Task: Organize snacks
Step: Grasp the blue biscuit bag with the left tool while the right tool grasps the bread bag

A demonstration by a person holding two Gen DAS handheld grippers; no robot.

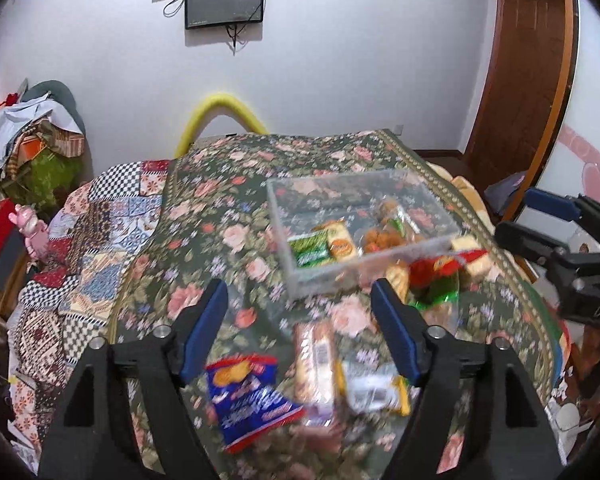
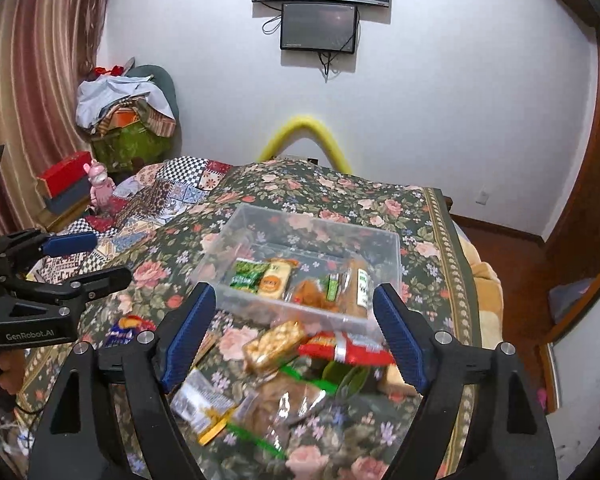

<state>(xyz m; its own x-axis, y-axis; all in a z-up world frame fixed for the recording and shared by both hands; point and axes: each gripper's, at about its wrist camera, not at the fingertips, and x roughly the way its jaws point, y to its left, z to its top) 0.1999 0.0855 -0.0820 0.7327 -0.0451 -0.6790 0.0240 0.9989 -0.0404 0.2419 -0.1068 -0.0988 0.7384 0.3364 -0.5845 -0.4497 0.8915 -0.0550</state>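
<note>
A clear plastic box (image 1: 278, 224) (image 2: 320, 220) stands on the floral bedspread and holds a green packet (image 1: 308, 250), a yellow packet (image 2: 274, 280) and brown pastries. Loose snacks lie in front of the box. They include a blue chip bag (image 1: 248, 396), a beige wafer pack (image 1: 314, 364), a silver-yellow packet (image 2: 202, 404), a peanut bar (image 2: 274, 346), a red packet (image 2: 346, 348) and a clear pastry bag (image 2: 288, 404). My left gripper (image 1: 300, 286) (image 2: 100, 260) hovers open above the loose snacks, holding nothing. The right gripper (image 2: 294, 290) (image 1: 532, 220) is open and empty just short of the box.
The floral bedspread (image 1: 220, 208) meets a patchwork quilt (image 1: 100, 248) on the left. A pink toy figure (image 2: 100, 184), a red box (image 2: 66, 174) and a pile of clothes (image 2: 128, 104) sit beyond it. A yellow foam tube (image 2: 304, 128) arches at the bed's far end. Wooden floor (image 2: 512, 256) lies to the right.
</note>
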